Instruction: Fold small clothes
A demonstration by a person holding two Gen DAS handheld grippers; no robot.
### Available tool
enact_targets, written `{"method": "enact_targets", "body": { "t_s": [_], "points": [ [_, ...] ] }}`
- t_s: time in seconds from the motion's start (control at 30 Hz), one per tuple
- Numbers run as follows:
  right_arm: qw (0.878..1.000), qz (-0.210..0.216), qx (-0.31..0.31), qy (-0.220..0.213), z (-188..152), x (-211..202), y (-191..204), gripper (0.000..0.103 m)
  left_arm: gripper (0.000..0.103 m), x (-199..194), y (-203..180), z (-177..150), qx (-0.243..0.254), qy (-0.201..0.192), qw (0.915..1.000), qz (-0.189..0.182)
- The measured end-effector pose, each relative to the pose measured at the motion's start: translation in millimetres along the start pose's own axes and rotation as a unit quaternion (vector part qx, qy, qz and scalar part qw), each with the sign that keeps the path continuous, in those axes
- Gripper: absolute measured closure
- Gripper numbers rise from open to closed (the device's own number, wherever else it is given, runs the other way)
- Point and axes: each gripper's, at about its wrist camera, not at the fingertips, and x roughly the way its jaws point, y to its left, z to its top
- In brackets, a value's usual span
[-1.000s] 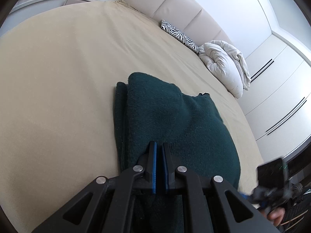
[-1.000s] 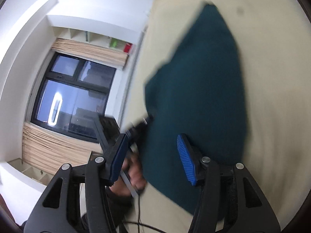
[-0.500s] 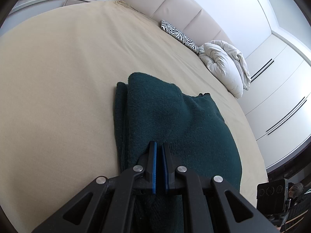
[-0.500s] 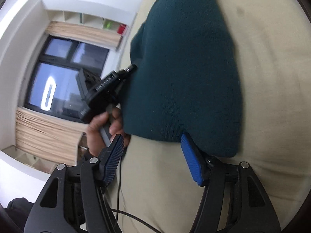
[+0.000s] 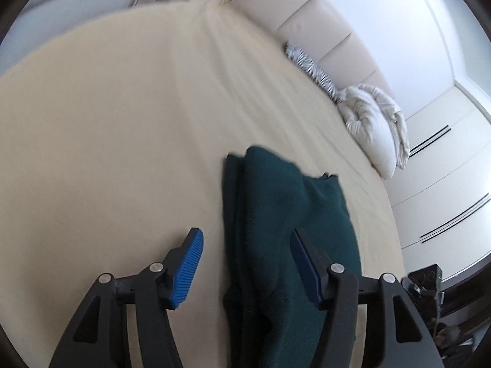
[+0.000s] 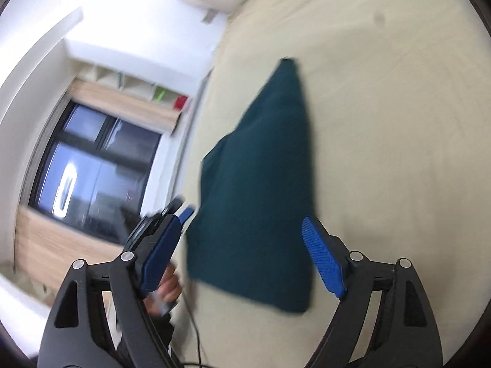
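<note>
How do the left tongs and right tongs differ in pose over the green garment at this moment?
The left tongs straddle the folded green garment's thick layered edge; the right tongs frame its flat, smooth end. One left blue pad overlaps the cloth in view; contact is unclear. The right pads flank it on either side. Both tongs are open and hold nothing.

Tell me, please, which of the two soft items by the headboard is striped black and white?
The zebra-print cushion, lying nearer the headboard's middle; the crumpled duvet beside it is plain white.

Both wrist views look along own tongs, close above bed (image 5: 107, 122); share green garment (image 5: 285, 214).
</note>
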Motion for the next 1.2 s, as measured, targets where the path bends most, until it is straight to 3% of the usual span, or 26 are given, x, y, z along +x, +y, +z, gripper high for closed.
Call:
{"method": "enact_targets", "body": {
  "t_s": [0.2,0.47,0.63,0.73,0.83,0.97,1.1,1.2],
  "points": [
    [0.998,-0.027,0.021,0.05,24,19,-34,0.021,0.038,24,-3,4,-0.011,0.052,0.9985,0.016],
    [0.996,-0.033,0.036,0.081,31,33,-38,0.021,0.035,44,-7,20,-0.04,0.113,0.9923,0.03],
    [0.994,-0.037,0.033,0.094,32,36,-34,0.021,0.036,57,-19,22,-0.023,0.136,0.9892,0.049],
    [0.993,-0.052,0.013,0.102,30,39,-28,0.023,0.05,61,-20,23,-0.035,0.148,0.9879,0.031],
    [0.992,-0.071,0.004,0.103,27,46,-27,0.037,0.056,61,-19,23,-0.031,0.146,0.9882,0.034],
    [0.99,-0.099,-0.022,0.097,24,39,-19,0.052,0.074,59,-18,22,-0.038,0.143,0.9889,0.018],
    [0.986,-0.131,-0.061,0.079,18,32,5,0.06,0.079,49,-37,17,0.0,0.122,0.9915,0.045],
    [0.986,-0.133,-0.079,0.064,12,16,22,0.063,0.08,33,-49,11,0.006,0.112,0.9931,0.036]
  ]
}}
